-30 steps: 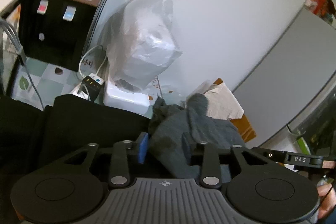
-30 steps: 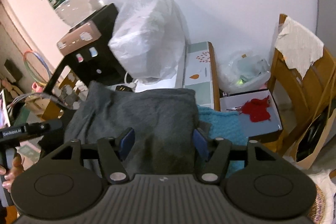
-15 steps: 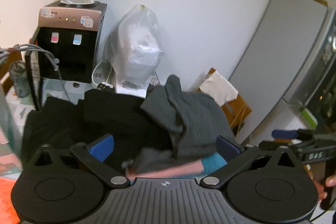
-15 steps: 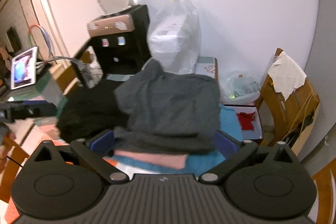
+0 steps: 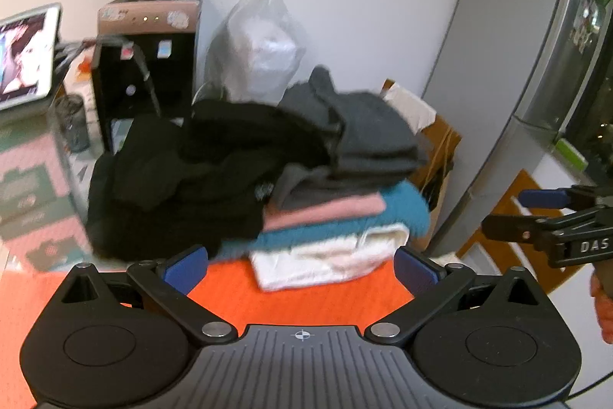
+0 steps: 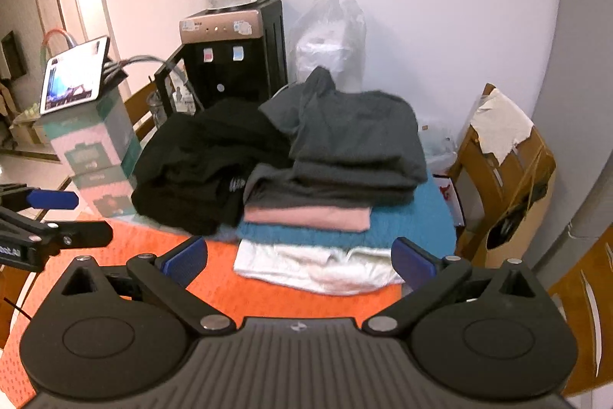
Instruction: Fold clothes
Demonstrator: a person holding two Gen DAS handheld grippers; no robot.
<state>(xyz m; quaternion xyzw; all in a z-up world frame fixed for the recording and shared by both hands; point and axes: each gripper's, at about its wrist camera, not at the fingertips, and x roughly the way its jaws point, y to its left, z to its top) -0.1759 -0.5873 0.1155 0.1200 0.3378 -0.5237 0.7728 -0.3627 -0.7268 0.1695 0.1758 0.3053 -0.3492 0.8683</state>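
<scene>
A folded dark grey garment [image 6: 356, 137] tops a stack of folded clothes: pink [image 6: 306, 217], teal [image 6: 402, 225] and white [image 6: 314, 267] layers on the orange table [image 6: 268, 298]. The grey garment also shows in the left wrist view [image 5: 367, 137]. A crumpled black garment [image 6: 203, 163] lies left of the stack, also in the left wrist view [image 5: 191, 179]. My left gripper [image 5: 300, 269] and right gripper [image 6: 297, 261] are both open and empty, held back from the stack.
A water dispenser [image 6: 233, 64] with a bottle stands behind the clothes, beside a white plastic bag [image 6: 329, 41]. A tablet [image 6: 74, 73] sits on boxes at left. Wooden chairs [image 6: 502, 171] stand right. A grey fridge [image 5: 517, 64] is at right.
Both grippers opened and let go of the grey garment, which now rests on the stack. Both have pulled back from it.
</scene>
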